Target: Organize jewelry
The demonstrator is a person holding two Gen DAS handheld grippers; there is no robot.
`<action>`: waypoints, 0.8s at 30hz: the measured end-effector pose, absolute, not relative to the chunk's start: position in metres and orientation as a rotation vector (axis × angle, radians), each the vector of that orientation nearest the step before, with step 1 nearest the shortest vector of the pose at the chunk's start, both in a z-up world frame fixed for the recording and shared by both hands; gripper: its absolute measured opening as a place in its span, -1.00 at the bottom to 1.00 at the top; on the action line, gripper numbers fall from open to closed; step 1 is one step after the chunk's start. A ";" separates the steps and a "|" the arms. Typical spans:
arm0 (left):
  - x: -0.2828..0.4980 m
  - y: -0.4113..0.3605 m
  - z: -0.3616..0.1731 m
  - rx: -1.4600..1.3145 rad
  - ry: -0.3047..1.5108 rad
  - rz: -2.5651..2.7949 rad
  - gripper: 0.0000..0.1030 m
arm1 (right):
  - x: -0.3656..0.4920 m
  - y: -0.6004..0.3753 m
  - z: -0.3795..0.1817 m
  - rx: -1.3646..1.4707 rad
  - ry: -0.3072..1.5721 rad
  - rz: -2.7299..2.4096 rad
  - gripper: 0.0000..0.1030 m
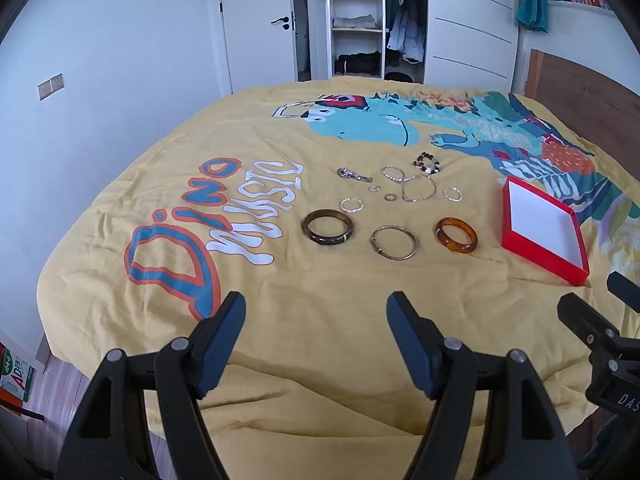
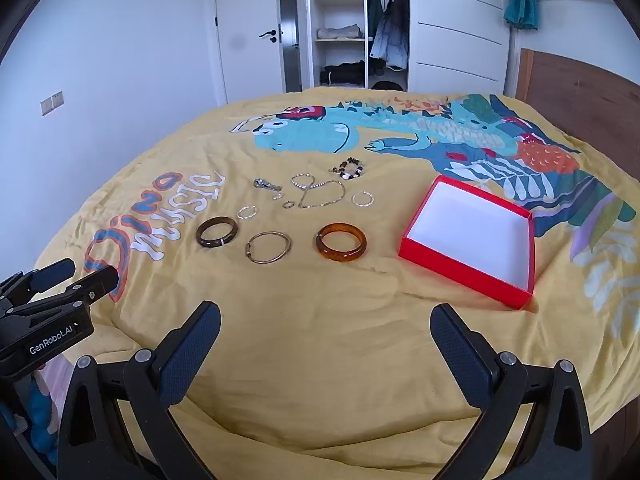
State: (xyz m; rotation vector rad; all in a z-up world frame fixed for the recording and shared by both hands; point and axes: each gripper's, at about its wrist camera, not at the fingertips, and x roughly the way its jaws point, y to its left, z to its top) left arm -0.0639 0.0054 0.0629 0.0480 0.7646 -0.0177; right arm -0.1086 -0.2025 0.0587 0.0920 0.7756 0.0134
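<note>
Jewelry lies on a yellow bedspread. Nearest are a dark brown bangle, a thin metal bangle and an amber bangle. Behind them lie small silver rings, a chain necklace, a beaded bracelet and a silver clasp piece. An open red box with a white inside, empty, sits to the right. My left gripper and right gripper are open and empty, short of the bangles.
The bed's near edge is just under both grippers. A wooden headboard is on the right. A white door and an open wardrobe stand beyond the bed's far edge. Each gripper shows at the edge of the other's view.
</note>
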 end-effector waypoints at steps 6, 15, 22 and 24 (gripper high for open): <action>-0.066 0.005 0.068 0.045 0.753 -0.020 0.39 | -0.112 -0.201 0.066 0.097 0.747 0.014 0.99; -0.066 0.006 0.070 0.037 0.742 -0.009 0.39 | -0.111 -0.203 0.065 0.120 0.750 -0.009 0.99; -0.067 0.004 0.072 0.038 0.725 -0.006 0.39 | -0.112 -0.200 0.068 0.117 0.742 -0.013 0.99; -0.067 0.003 0.073 0.032 0.723 -0.008 0.39 | -0.112 -0.199 0.068 0.120 0.740 -0.014 0.99</action>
